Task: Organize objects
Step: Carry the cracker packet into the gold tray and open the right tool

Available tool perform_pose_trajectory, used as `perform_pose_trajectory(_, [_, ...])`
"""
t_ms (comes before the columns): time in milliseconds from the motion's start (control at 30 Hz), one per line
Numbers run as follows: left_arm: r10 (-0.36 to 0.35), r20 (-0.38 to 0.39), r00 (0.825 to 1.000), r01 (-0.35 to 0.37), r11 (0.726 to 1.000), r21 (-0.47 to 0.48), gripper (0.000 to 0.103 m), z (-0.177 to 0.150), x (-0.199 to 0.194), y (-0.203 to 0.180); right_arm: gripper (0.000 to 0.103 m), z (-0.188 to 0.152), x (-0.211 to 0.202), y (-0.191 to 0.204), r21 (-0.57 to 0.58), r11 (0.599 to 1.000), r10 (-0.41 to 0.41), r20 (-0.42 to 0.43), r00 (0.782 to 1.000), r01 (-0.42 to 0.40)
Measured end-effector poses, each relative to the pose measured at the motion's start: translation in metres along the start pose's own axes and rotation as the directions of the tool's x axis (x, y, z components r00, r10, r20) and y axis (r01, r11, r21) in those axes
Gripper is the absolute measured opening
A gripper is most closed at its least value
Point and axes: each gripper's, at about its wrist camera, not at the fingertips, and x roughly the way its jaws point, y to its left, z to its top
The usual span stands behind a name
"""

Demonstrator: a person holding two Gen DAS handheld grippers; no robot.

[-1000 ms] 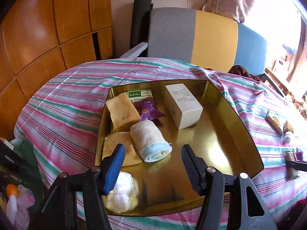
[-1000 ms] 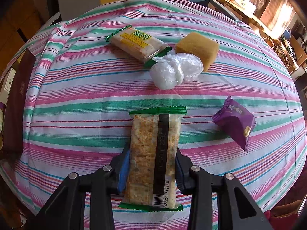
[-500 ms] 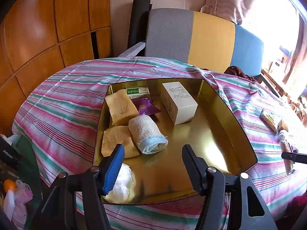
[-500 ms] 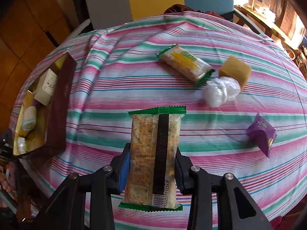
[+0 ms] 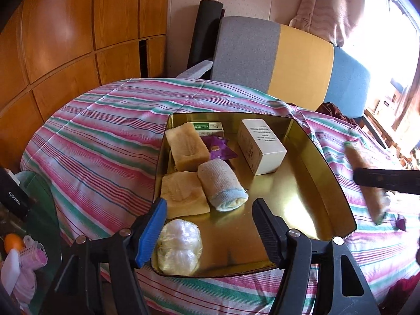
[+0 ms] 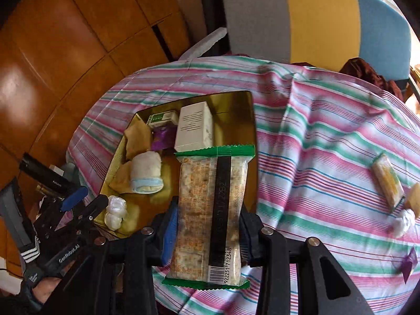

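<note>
Right wrist view: the right hand-held gripper (image 6: 207, 232) is clenched on a green-edged cracker packet (image 6: 210, 215), its pads pressing the long sides near the barcode end, and carries it above the near edge of the gold tray (image 6: 250, 120). The packet looks light and fairly stiff, but its film wrapper is slippery and the crackers inside would likely crack under a hard squeeze; a hold across the narrow width, close to the middle, seems the safest. Below and to the left, the left hand-held gripper (image 5: 208, 227) hovers over the tray's near corner, its jaws opening with nothing between them. Inside the tray, nearest first, lie a clear plastic bundle (image 5: 179, 246), a flat sponge piece (image 5: 183, 197), a rolled cloth (image 5: 221, 185), a thicker sponge block (image 5: 187, 145), a purple sachet (image 5: 219, 149), a white box (image 5: 261, 145) and a small green-and-white box (image 5: 208, 127). The tray's right half is bare, probably room for the packet. Farther out on the striped desk (image 6: 328, 141) wait a second cracker packet (image 6: 388, 179), another sponge (image 6: 414, 199), a plastic wad (image 6: 403, 223) and a purple sachet at the edge.
</note>
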Motion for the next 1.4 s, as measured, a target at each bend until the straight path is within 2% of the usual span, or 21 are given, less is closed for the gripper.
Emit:
perform_pose_trajectory(100, [0.004, -0.006, 1.000, -0.004, 1.000, -0.017, 0.068, -0.001, 0.001, 0.008, 0.039, 0.006, 0.038, 0.013, -0.003, 1.000, 0.000, -0.067, 0.998, 0.000])
perform_pose_trajectory(300, [0.018, -0.018, 1.000, -0.019, 0.999, -0.046, 0.068, -0.004, 0.004, 0.023, 0.039, 0.015, 0.093, 0.020, 0.088, 0.996, 0.016, -0.153, 0.988, -0.003])
perform_pose_trajectory(433, [0.024, -0.028, 0.999, -0.026, 0.998, -0.064, 0.068, -0.007, 0.006, 0.031, 0.042, 0.019, 0.107, 0.019, 0.168, 0.982, 0.111, -0.144, 0.983, -0.086])
perform_pose_trajectory(633, [0.024, -0.035, 0.999, -0.027, 0.997, -0.073, 0.068, -0.009, 0.009, 0.033, 0.044, 0.013, 0.090, 0.022, 0.125, 0.990, 0.084, -0.099, 0.992, -0.071])
perform_pose_trajectory(933, [0.008, -0.018, 1.000, -0.009, 0.999, -0.034, 0.068, -0.008, 0.001, 0.017, 0.044, -0.005, 0.055, 0.027, 0.038, 0.999, 0.010, -0.009, 1.000, -0.009])
perform_pose_trajectory(1233, [-0.001, -0.004, 1.000, 0.001, 1.000, 0.013, 0.068, -0.008, -0.009, 0.002, 0.044, -0.022, 0.023, 0.024, -0.005, 0.998, -0.056, 0.099, 0.994, 0.056])
perform_pose_trajectory(1400, [-0.007, 0.000, 1.000, 0.007, 0.999, 0.042, 0.068, -0.009, -0.013, -0.007, 0.045, -0.031, 0.003, 0.006, 0.018, 0.996, -0.085, 0.134, 0.987, 0.084])
